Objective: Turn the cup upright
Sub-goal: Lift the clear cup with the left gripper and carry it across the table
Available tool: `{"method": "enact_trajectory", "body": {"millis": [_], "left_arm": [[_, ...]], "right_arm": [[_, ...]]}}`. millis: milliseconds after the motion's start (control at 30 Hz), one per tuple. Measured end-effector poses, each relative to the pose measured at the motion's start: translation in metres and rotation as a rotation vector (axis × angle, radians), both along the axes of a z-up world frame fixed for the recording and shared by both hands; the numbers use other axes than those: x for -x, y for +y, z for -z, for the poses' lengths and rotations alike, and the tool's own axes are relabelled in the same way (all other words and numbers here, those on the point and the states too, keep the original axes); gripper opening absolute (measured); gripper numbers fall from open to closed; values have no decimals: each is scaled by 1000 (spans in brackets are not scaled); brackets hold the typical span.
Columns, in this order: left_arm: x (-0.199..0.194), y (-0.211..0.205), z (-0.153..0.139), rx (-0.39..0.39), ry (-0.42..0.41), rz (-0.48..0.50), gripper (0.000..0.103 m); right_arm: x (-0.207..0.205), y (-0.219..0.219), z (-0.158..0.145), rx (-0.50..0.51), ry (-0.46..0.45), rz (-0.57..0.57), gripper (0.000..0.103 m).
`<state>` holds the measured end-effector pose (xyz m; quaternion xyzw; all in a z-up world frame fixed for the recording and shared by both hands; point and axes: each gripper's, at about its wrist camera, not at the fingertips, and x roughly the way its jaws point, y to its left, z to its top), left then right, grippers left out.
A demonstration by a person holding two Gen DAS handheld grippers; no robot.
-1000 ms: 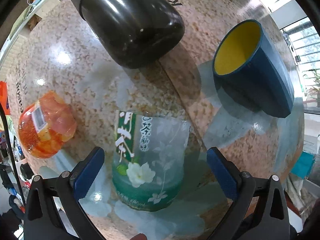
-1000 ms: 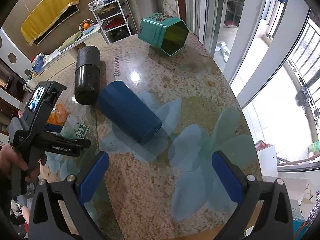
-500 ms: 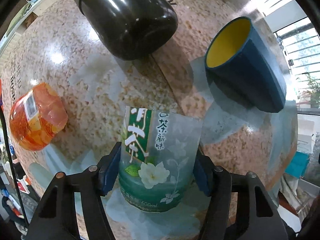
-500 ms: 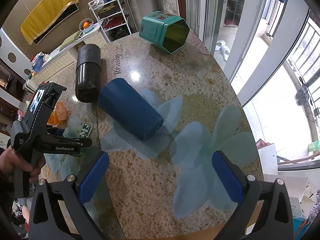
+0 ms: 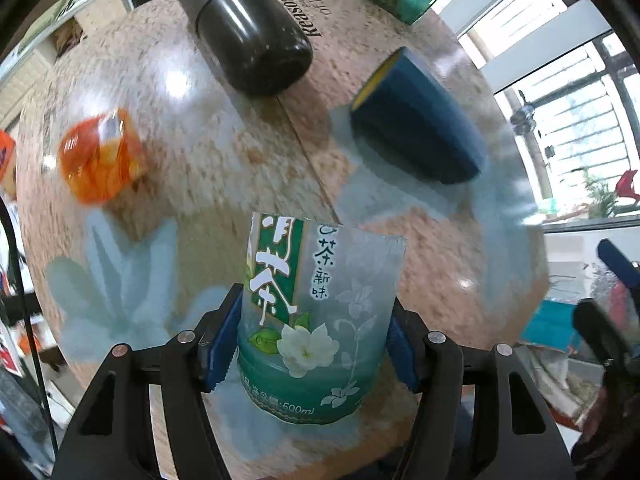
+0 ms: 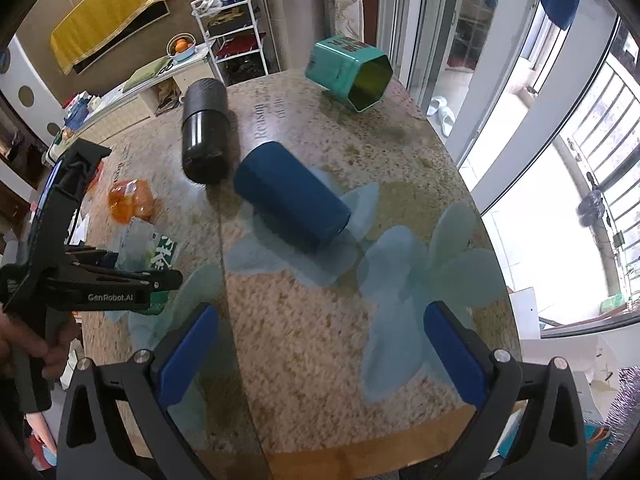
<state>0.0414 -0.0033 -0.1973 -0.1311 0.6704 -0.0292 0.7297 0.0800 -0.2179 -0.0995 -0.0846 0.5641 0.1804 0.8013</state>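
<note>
A clear cup cut from a green-tea bottle [image 5: 316, 320], with a green label and white flowers, sits between my left gripper's [image 5: 310, 354] blue pads, which are shut on its base end. Its cut rim points away from the camera. In the right wrist view the cup [image 6: 154, 252] shows past the left gripper [image 6: 120, 276], at the table's left. My right gripper [image 6: 320, 344] is open and empty above the table's near edge. A dark blue cup with a yellow inside [image 5: 416, 120] lies on its side mid-table [image 6: 290, 194].
A round speckled stone table [image 6: 304, 320] with pale blue flower prints. A black flask [image 6: 204, 132] lies on its side, a teal hexagonal tin [image 6: 348, 70] lies at the far edge, and an orange jelly cup [image 6: 130, 200] sits at the left. Windows stand to the right.
My left gripper went from open around the clear cup to shut on it, then tilted and lifted it. The right gripper has moved slightly.
</note>
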Motion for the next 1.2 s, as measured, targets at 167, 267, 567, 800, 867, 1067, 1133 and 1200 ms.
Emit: {"method": "enact_trajectory", "body": {"millis": [167,267,567,800,867,1067,1133,1200], "left_arm": [[24,-11,-11,61,12,-62,68],[30,-17,-8,50,20,-103,68],[49,-36,15,37,70,-206,68],[47,-56,38,22,99,-289,68],[44,-61,42,17,102,-310,68],[35,-77,52,4,105,-347,68],[33,-80,55,-1,112,-357,68],[31,-82,59,-6,120,-371,69]], "right_arm": [[14,2,-4,24,0,-9,103],[20,1,-7,31,4,-16,103],[24,-2,4,19,57,-71,103],[15,-2,24,36,89,-175,103],[9,-6,32,41,99,-194,103],[-5,-15,45,55,121,-231,103],[-8,-16,46,56,125,-243,103],[-11,-18,46,56,128,-249,103]]}}
